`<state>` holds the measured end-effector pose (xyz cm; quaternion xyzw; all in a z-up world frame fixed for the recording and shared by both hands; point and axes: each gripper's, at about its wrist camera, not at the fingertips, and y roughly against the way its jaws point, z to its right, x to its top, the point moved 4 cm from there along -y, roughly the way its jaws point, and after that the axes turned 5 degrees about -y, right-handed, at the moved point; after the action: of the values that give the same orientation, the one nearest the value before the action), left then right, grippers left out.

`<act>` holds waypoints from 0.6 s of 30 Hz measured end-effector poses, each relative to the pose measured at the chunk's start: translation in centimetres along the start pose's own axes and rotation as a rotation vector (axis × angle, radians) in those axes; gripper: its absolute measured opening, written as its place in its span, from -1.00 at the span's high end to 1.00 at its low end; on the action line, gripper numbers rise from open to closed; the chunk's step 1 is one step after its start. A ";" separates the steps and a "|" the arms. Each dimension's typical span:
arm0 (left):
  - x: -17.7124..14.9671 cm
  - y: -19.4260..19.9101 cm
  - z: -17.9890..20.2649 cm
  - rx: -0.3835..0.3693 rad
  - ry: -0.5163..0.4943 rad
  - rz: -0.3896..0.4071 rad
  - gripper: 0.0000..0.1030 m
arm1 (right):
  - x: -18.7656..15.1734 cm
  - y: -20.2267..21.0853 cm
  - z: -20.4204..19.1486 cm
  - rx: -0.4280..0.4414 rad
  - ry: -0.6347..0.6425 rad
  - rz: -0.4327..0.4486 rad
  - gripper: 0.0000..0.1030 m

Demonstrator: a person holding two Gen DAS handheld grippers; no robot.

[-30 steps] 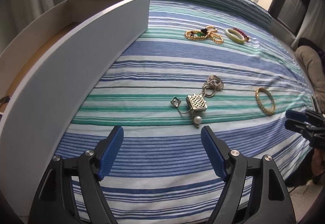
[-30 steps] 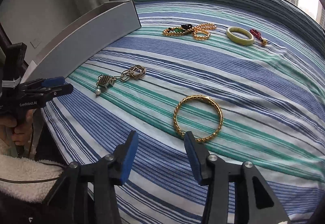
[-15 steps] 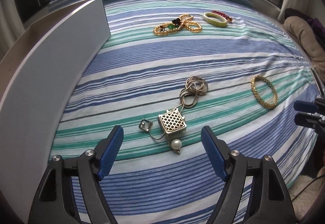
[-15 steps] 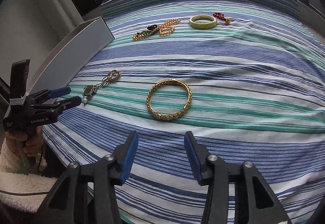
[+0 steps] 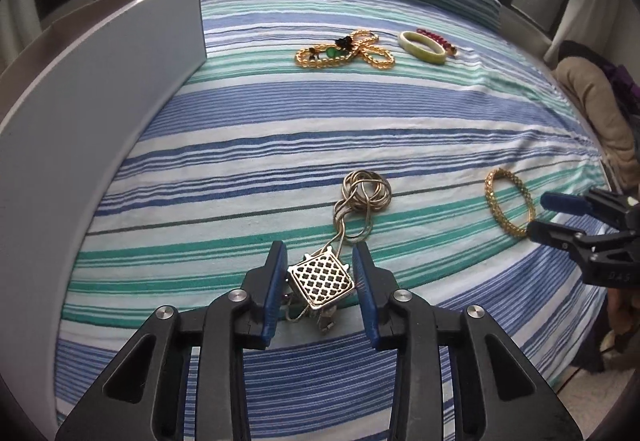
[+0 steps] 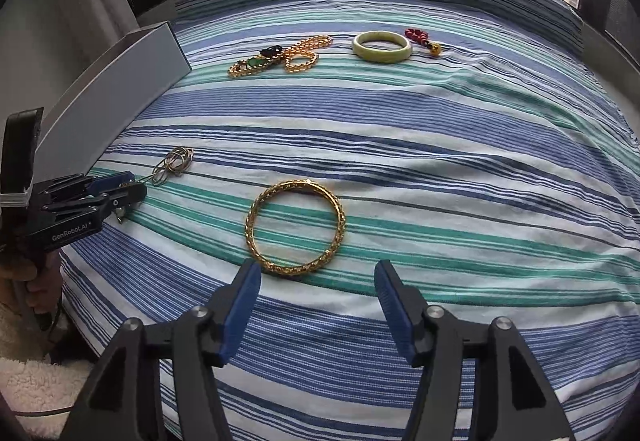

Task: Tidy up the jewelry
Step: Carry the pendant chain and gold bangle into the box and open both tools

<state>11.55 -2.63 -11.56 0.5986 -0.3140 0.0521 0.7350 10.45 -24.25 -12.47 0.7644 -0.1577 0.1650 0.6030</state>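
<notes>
- Square gold lattice pendant point(image 5: 322, 278) on its coiled chain point(image 5: 365, 190), lying on striped bedspread point(image 5: 280, 113), sits pinched between left gripper point(image 5: 320, 273) pads.
- Risk: trailing chain snags or pendant twists free on lifting.
- Right gripper point(image 6: 318, 287) spread, just short of woven gold bangle point(image 6: 295, 226), right of pendant.
- Grey box point(image 5: 80, 121) left of pendant.

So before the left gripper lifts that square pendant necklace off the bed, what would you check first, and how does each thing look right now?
1. Left gripper around the square pendant: ok, a pad on each side.
2. Firm grip: cannot tell; the left pad touches, a small gap shows at the right pad.
3. Chain free to follow: cannot tell; it lies coiled beyond the pendant, apart from other pieces, but could knot.
4. Clasp and pearl end: cannot tell, mostly hidden under the pendant.
5. Right gripper out of the way: ok, open, near the gold bangle, well to the side.
6. Grey box reachable: ok, beside the left gripper; inside hidden.
</notes>
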 end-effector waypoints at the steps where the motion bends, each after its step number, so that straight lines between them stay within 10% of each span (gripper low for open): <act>1: -0.1 0.5 -0.1 0.001 0.010 0.008 0.35 | 0.3 -0.7 -0.4 -0.011 0.012 -0.010 -0.21; 5: -0.3 2.1 -0.8 0.001 0.046 0.038 0.35 | 0.9 -2.5 -2.1 -0.062 0.074 -0.016 -0.44; 18: 0.4 5.9 -1.7 -0.021 0.100 0.118 0.36 | 1.4 0.5 -1.6 -0.046 0.045 0.056 -0.31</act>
<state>9.87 0.42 -6.46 0.5680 -0.3124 0.1219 0.7516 11.40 -22.83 -11.02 0.7417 -0.1691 0.1951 0.6191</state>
